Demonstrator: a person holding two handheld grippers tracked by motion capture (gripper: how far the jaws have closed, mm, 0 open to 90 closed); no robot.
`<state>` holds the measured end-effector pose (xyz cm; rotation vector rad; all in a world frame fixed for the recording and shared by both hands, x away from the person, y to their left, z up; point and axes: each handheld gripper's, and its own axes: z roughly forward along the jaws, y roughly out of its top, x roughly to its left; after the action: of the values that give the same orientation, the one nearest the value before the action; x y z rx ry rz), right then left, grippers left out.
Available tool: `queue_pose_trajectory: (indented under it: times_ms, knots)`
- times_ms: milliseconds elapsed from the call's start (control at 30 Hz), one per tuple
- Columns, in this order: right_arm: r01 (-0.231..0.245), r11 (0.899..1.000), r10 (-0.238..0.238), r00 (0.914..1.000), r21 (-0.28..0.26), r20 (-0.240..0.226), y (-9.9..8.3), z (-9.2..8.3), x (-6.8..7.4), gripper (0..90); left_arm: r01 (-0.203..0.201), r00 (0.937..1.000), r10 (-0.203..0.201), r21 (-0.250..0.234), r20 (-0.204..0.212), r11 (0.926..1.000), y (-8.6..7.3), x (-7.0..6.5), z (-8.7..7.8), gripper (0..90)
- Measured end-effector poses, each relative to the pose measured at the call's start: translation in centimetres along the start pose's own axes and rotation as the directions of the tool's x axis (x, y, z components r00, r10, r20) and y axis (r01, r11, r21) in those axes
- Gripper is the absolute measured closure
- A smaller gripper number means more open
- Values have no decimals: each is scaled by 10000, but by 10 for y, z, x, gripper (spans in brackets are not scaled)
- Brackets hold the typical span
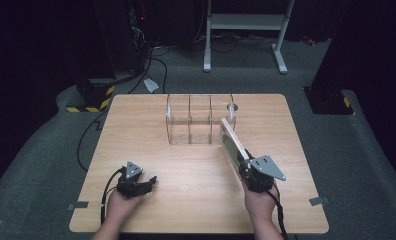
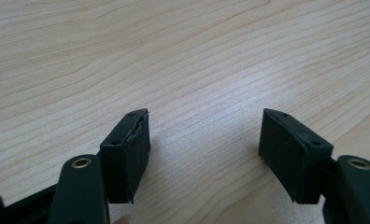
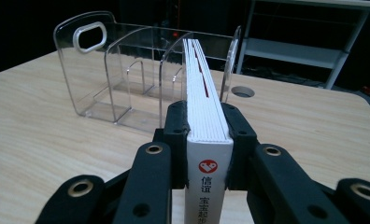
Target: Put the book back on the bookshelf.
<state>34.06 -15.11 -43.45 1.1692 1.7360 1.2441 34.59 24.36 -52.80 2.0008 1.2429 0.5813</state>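
A white book (image 3: 205, 116) stands on edge between the jaws of my right gripper (image 3: 206, 126), which is shut on it near the spine. In the high view the book (image 1: 232, 142) slants from my right gripper (image 1: 246, 167) toward the right end of a clear plastic organizer (image 1: 198, 120). The organizer (image 3: 127, 74) has three slots split by curved dividers, and the book's far end points at its rightmost slot. My left gripper (image 1: 145, 184) rests low over the table's front left, open, with bare wood between its pads (image 2: 131, 154).
The wooden table (image 1: 136, 135) has a round cable hole (image 1: 232, 106) behind the organizer. A white metal stand (image 1: 246, 30) and dark cables (image 1: 151, 60) lie on the grey floor beyond the table's far edge.
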Motion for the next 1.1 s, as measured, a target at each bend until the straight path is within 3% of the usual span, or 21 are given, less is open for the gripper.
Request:
queue_pose_trajectory:
  times_ms: [667,1100]
  knots:
    - [-114,9998,118,9996,-172,251,21,50,6,753,4,10000,-4,7,14,10000,0,0,0,337]
    - [-10,9999,21,9978,-165,668,32,80,9,753,7,10000,-7,15,42,10000,0,0,0,338]
